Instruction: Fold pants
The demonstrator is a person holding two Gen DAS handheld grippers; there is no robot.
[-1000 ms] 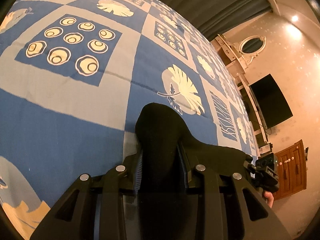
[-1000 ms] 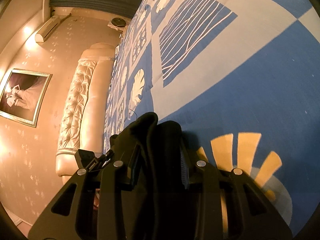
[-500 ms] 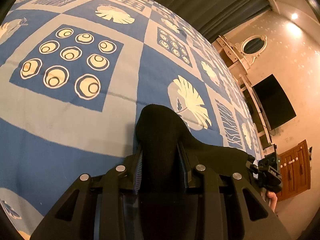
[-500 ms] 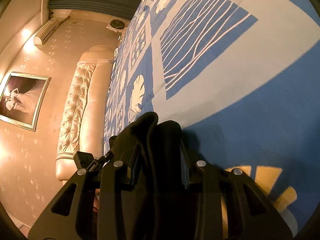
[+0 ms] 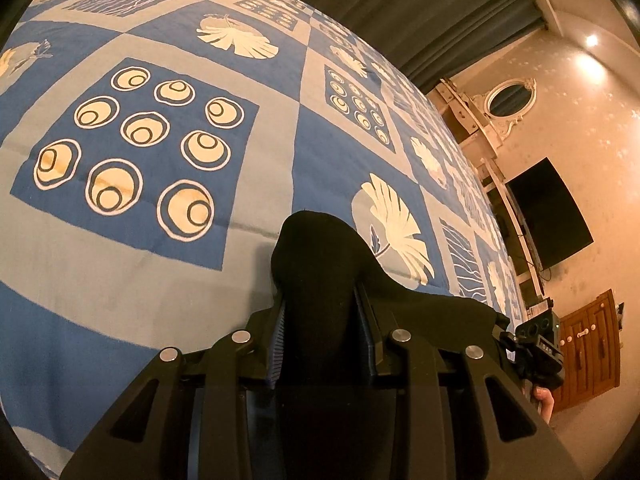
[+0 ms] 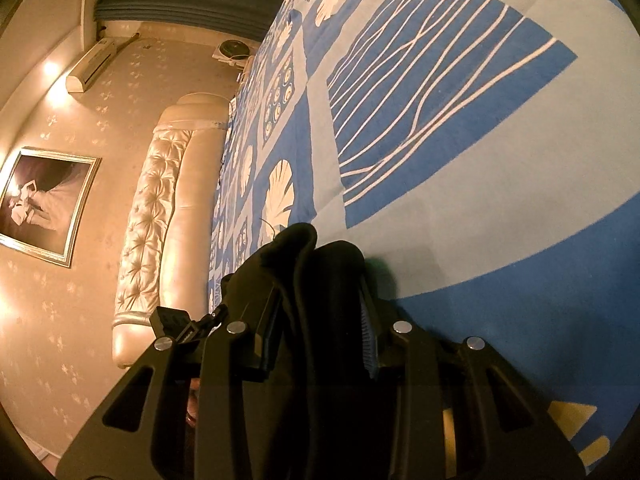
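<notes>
Fabric first: my left gripper [image 5: 322, 328] pinches a bunched edge of the black pants [image 5: 320, 264] between its fingers, and my right gripper [image 6: 320, 332] has a thicker, doubled bunch clamped likewise — cloth raised over the bed [image 5: 256, 280]. I judge it soft, light, limp; hems or waistband corners are the sensible holds. Beyond lies only the patterned quilt [image 6: 440, 208] — no containers visible.

Your left gripper [image 5: 322, 320] clamped on a bunched fold of black pants [image 5: 316, 256], jaws drawn close around the cloth, your right gripper [image 6: 320, 320] likewise pinched on the dark fabric, both held low and side by side, fingers pointing forward.
</notes>
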